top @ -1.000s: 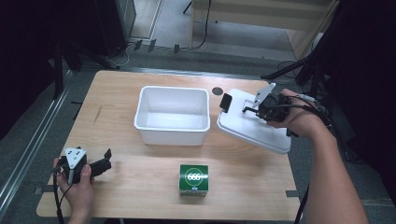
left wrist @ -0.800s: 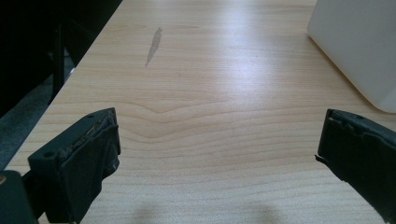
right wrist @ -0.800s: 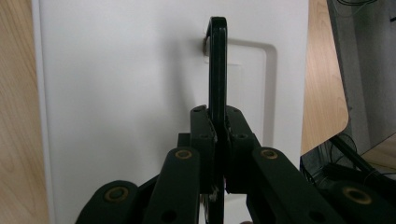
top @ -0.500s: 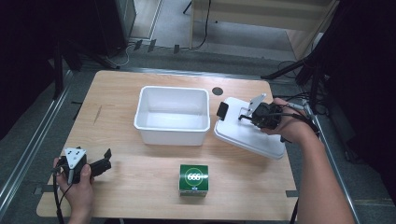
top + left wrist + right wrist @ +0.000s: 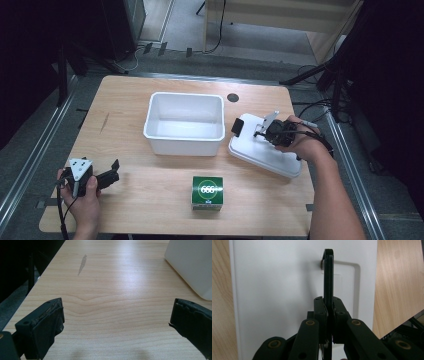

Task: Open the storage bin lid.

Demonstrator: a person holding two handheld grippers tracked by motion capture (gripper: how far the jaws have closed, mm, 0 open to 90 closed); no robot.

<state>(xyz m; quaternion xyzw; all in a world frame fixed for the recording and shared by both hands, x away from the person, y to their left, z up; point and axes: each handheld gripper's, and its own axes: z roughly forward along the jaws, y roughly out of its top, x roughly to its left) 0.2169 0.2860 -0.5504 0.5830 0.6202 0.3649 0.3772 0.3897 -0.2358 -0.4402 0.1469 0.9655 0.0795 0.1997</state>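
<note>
Wooden table (image 5: 150, 200) under me: my right gripper (image 5: 264, 131) points leftward, clamped on the black handle (image 5: 328, 275) of the white lid (image 5: 262, 152) lying beside the tub (image 5: 184, 122), while my left gripper (image 5: 107, 176) rests wide near the front-left corner.

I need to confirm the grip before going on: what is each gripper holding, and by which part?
The right gripper is shut on the black handle of the white lid, gripping the handle's lower part. The left gripper is open and holds nothing.
</note>
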